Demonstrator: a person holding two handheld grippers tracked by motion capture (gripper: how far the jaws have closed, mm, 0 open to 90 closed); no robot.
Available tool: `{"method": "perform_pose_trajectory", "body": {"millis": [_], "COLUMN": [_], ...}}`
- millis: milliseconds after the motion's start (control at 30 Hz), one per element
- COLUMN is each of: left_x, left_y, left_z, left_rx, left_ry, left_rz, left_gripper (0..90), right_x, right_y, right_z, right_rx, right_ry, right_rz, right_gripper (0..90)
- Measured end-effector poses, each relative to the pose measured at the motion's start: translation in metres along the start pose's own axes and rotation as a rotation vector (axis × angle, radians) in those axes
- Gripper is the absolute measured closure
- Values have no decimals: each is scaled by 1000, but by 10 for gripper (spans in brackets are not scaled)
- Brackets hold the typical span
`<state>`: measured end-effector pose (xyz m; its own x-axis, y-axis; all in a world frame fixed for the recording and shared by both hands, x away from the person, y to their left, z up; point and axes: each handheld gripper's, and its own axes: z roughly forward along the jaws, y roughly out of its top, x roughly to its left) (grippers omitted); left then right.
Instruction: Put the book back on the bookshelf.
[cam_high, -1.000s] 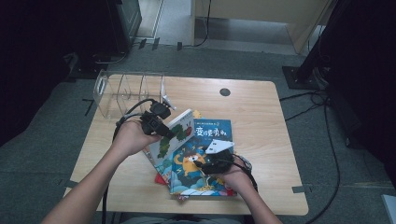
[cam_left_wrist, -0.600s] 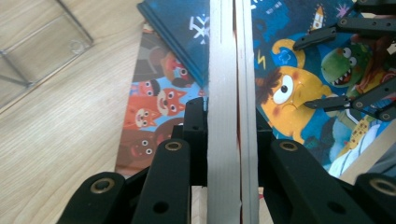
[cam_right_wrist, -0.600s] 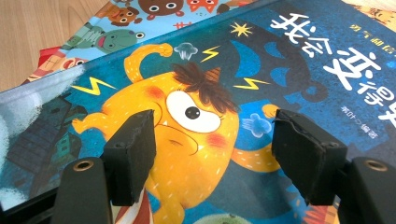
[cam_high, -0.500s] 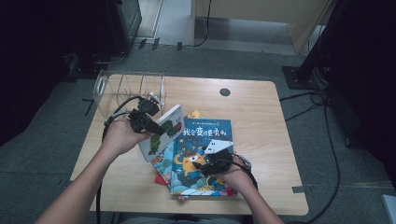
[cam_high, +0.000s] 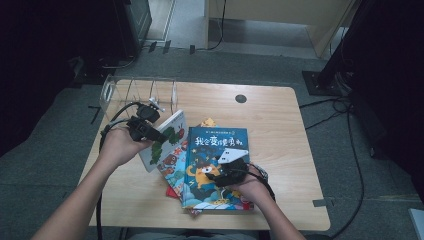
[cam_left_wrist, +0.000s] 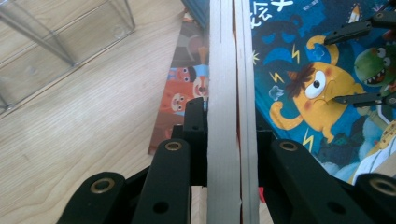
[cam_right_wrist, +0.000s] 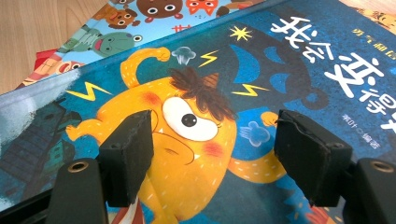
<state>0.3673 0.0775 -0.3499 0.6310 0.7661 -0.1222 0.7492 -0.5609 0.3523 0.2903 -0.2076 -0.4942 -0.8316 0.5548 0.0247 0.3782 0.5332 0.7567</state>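
From the high view, the left gripper (cam_high: 150, 131) sits at the left of the wooden table (cam_high: 280, 115), clamped on one white picture book (cam_high: 165, 137) that it holds tilted up on edge, just right of a clear wire rack (cam_high: 137, 92) at the far left corner. The right gripper (cam_high: 227, 175) rests near the front edge over a blue book (cam_high: 220, 150), which tops a loose stack. I count at least three books lying flat there, though the lower ones are mostly covered, so the count may be short.

In the left gripper view, the two black jaws press on either side of the white picture book's (cam_left_wrist: 231, 93) page edges. One corner of the clear wire rack (cam_left_wrist: 70, 42) lies far left, and the blue book (cam_left_wrist: 299, 88) lies right, with the other gripper's two fingertips (cam_left_wrist: 348, 32) over it.

In the right gripper view, the right gripper (cam_right_wrist: 212, 158) stands wide apart, its jaws just having opened, with nothing pinched; the blue book's (cam_right_wrist: 261, 56) yellow monster cover lies flat beneath them.
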Motion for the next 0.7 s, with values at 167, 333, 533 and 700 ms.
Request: {"method": "perform_pose_trajectory", "body": {"millis": [167,333,533,700], "left_x": [6,14,25,35], "left_y": [-4,-7,-10,-14], "left_z": [-3,-4,-5,-7], "left_rx": [-5,-14,-20,-21], "left_ry": [6,1,-1,22], "left_rz": [-8,-18,-35,-57], "left_gripper": [773,773,773,773], "right_x": [0,0,0,0], "right_y": [1,1,1,1], "right_z": [1,1,1,1], "right_rx": [-1,-1,-2,-2], "right_ry": [1,1,0,1], "right_rz": [0,-1,-2,-2], "right_gripper": [278,278,277,277]}}
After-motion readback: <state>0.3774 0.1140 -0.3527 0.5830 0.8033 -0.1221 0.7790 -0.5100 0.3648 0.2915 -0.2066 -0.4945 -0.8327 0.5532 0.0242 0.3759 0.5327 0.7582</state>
